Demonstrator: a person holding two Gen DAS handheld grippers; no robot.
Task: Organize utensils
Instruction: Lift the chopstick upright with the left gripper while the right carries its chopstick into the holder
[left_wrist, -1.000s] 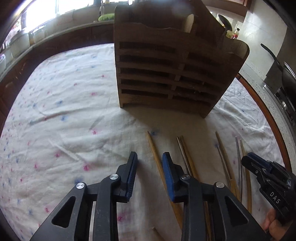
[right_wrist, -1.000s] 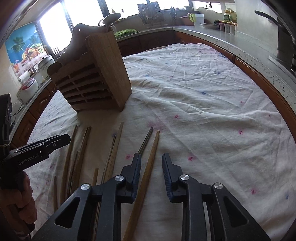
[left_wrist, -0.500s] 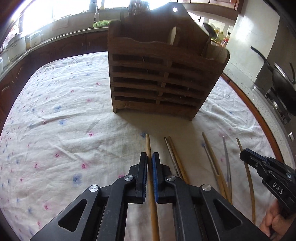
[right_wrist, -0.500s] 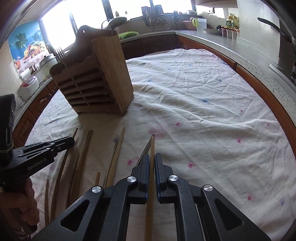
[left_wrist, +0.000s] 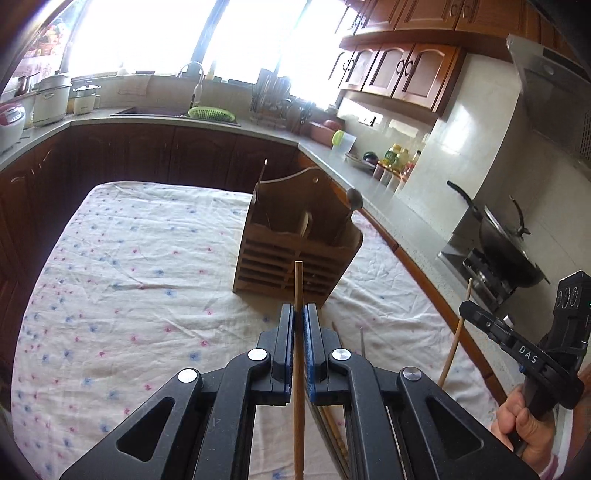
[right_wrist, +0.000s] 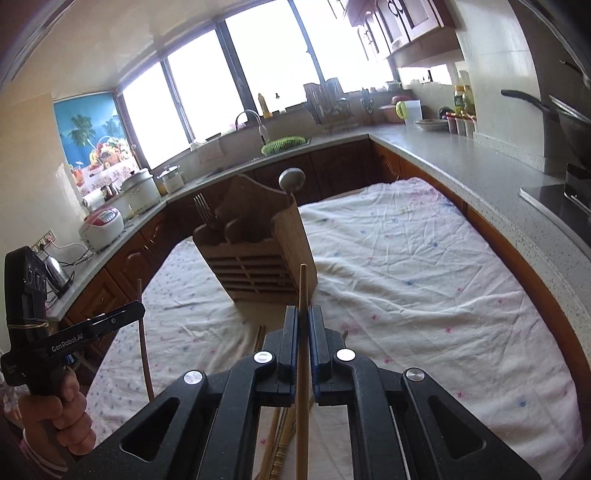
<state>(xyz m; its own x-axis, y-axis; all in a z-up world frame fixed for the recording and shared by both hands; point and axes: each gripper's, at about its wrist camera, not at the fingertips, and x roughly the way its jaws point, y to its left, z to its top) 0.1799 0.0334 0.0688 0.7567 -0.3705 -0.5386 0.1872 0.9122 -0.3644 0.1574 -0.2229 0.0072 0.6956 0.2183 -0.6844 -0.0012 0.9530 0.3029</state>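
Observation:
A slatted wooden utensil holder (left_wrist: 295, 243) (right_wrist: 258, 258) stands on the flowered tablecloth (left_wrist: 129, 258), with a fork (right_wrist: 202, 208) and a round-headed ladle (right_wrist: 291, 179) in it. My left gripper (left_wrist: 299, 310) is shut on a wooden chopstick (left_wrist: 298, 284), held above the cloth with its tip toward the holder. My right gripper (right_wrist: 303, 310) is shut on another wooden chopstick (right_wrist: 303, 288), also raised. Each gripper shows in the other's view: the right gripper (left_wrist: 467, 307) with its chopstick (left_wrist: 456, 339), the left gripper (right_wrist: 137, 307) with its chopstick (right_wrist: 144, 343). Several more chopsticks (right_wrist: 275, 435) lie on the cloth below.
A grey counter (right_wrist: 461, 158) wraps around the table on the far and right sides. A wok (left_wrist: 506, 254) sits on the stove at the right. Rice cookers (right_wrist: 103, 225) and a kettle (right_wrist: 55, 273) stand on the left counter, and a green basket (right_wrist: 284, 144) sits by the sink.
Both grippers went from open over the chopsticks to shut, each on one chopstick. Both then rose off the cloth with the chopsticks, and the views tilted up toward the kitchen.

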